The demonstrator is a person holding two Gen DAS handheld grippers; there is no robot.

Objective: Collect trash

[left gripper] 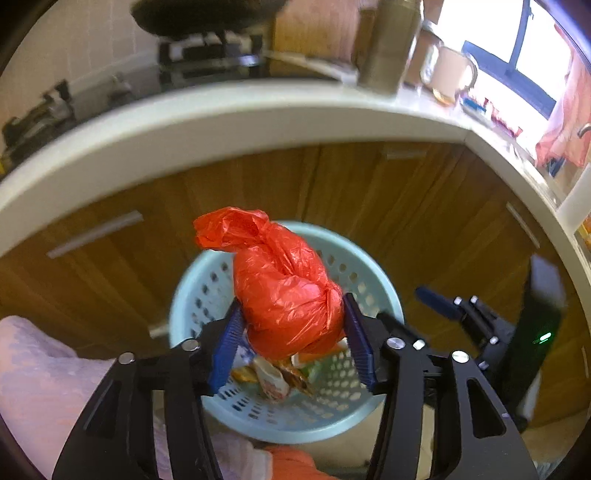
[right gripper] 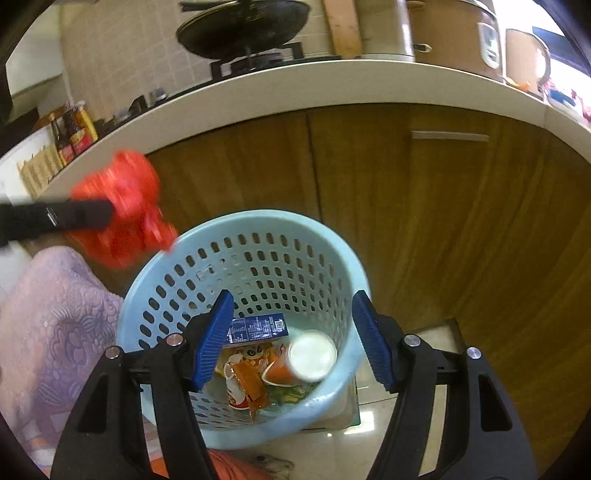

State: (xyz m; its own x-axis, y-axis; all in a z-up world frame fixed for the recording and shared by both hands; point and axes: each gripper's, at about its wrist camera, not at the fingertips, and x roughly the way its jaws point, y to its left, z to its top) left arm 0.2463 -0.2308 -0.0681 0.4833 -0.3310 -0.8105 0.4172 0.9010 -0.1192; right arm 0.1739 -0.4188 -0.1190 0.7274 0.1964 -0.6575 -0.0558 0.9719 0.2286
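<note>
A knotted red plastic bag sits between the blue pads of my left gripper, and both pads touch its sides. It hangs over the pale blue perforated basket on the floor. In the right wrist view the bag is blurred, just left of the basket rim, with the left gripper's black finger on it. My right gripper stands open and empty above the basket mouth. Inside lie a blue carton, an orange cup and snack wrappers.
Wooden cabinet doors under a white counter edge stand right behind the basket. A wok, a cooker and mugs are on the counter. Purple patterned fabric lies left of the basket. The floor is pale tile.
</note>
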